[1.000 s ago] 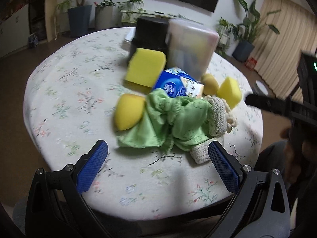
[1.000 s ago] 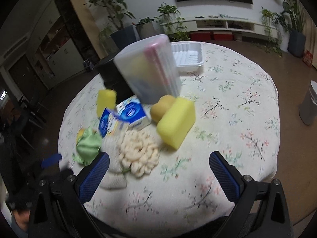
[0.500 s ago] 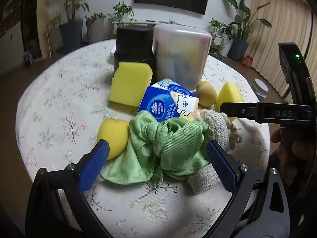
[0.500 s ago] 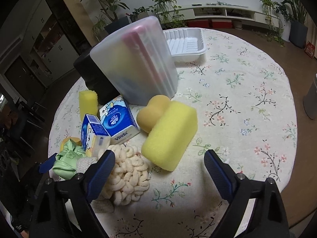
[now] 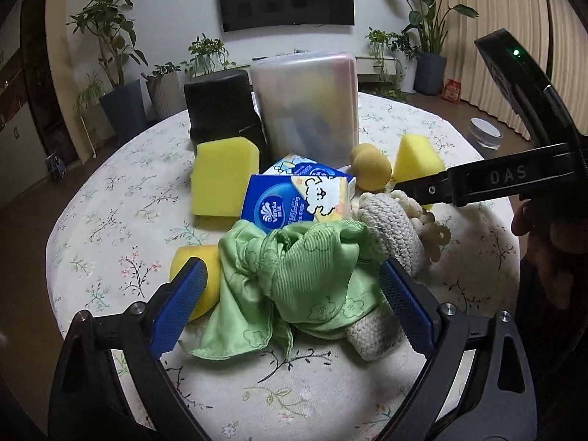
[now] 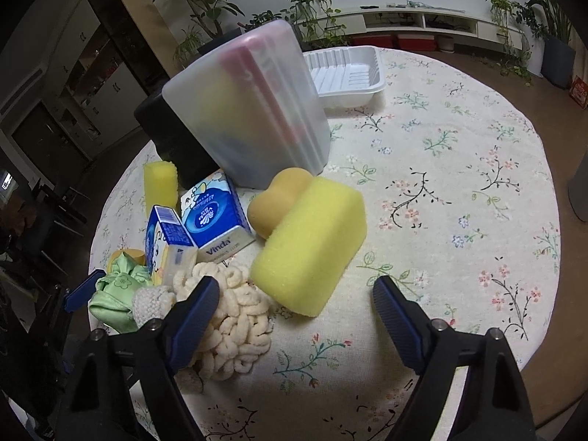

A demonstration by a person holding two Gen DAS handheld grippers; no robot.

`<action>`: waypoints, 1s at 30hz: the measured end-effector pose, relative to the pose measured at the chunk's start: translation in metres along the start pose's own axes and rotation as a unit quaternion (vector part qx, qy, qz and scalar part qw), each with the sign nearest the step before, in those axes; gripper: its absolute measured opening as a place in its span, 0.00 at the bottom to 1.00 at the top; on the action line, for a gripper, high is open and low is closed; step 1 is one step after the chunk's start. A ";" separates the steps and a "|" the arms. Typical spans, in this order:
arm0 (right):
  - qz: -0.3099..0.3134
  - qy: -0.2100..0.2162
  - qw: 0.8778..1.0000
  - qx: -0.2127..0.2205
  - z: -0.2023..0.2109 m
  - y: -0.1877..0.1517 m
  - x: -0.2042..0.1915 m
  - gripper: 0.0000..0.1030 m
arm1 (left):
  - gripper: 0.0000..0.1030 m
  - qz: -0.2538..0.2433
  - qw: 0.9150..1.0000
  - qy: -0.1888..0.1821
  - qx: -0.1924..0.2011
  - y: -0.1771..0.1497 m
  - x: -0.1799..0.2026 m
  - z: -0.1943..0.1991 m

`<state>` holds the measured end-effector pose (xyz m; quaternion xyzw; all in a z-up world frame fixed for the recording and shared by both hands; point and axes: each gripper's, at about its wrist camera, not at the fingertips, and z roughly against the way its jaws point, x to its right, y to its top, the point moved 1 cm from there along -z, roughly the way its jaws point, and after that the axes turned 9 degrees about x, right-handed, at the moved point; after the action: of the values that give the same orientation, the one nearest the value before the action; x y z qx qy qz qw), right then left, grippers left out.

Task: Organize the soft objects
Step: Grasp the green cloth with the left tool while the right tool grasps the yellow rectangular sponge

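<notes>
**Both grippers closing over the soft-goods pile; nothing yet gripped**

Left wrist view. The left gripper (image 5: pixel 290 301) was found with its jaws wide and closing. The crumpled green cloth (image 5: pixel 294 275) was seen between the blue pads (image 5: pixel 180 305), directly ahead and low, with no pad pressing on it. The cloth was bunched, with no clear long axis. A yellow sponge (image 5: pixel 191 286) was noted just beside the left pad, and a knitted cream pouch (image 5: pixel 389 228) against the right one. Behind these, tissue packs (image 5: pixel 290 202), a frosted plastic box (image 5: pixel 308 106) and a black container (image 5: pixel 220 106) were recorded on the floral table (image 5: pixel 110 202). The other tool's finger was seen crossing from the right.

Right wrist view. The right gripper (image 6: pixel 294 308) was likewise closing and unloaded. The large yellow sponge block (image 6: pixel 312 242) lay just ahead of the gap, its long axis running diagonally away to the upper right; the jaws were judged to need advancing. A cream looped scrubber (image 6: pixel 235 323) touched the left pad.

Differences. Only this view showed the white tray (image 6: pixel 345 73); the cloth appeared here merely as a corner at the left. The left hand was judged nearer the cloth, the right nearer the block.
</notes>
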<state>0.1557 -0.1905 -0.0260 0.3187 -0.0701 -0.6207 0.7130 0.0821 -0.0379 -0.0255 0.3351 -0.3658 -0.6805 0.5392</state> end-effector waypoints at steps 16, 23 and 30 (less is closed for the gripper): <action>-0.015 0.001 1.000 -0.007 -0.005 0.005 0.005 0.72 | 0.66 -0.033 0.999 0.011 -0.004 -0.008 0.008 -0.001; -0.003 -0.012 1.000 -0.011 -0.012 0.008 -0.001 0.73 | 0.67 -0.013 0.999 0.029 -0.017 -0.011 -0.001 -0.001; -0.017 -0.034 0.999 0.000 -0.017 0.015 0.005 0.73 | 0.54 -0.004 1.000 0.016 -0.019 -0.008 0.000 -0.004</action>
<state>0.1775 -0.1881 -0.0332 0.2989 -0.0891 -0.6430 0.6994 0.0812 -0.0371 -0.0346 0.3377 -0.3425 -0.6841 0.5483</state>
